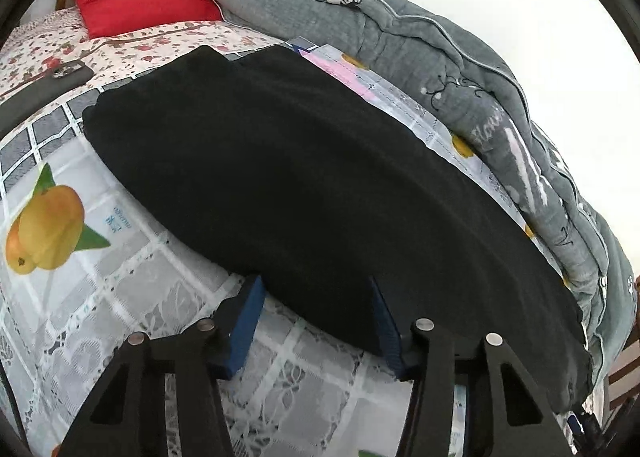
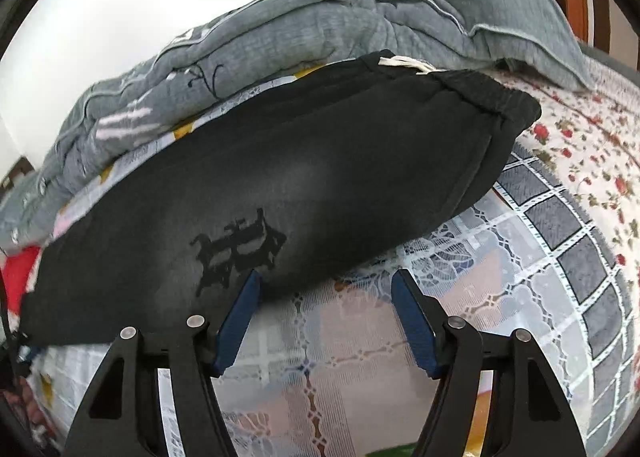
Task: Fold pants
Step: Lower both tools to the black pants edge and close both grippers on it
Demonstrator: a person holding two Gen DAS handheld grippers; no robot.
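We judge the black pants point(image 1: 304, 177), lying flat on the bed by the grey quilt point(image 1: 460, 57), soft and limp, so our part-open left gripper point(image 1: 316, 289) and right gripper point(image 2: 326, 281) should pinch their near edge.

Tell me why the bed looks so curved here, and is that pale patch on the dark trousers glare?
Left wrist view: the fisheye lens bows the black folded trousers and darkens the corners; the white wall is overexposed. Right wrist view: same bulge, a soft grey sheen on the trousers looks like window light; the grey quilted blanket is slightly soft.
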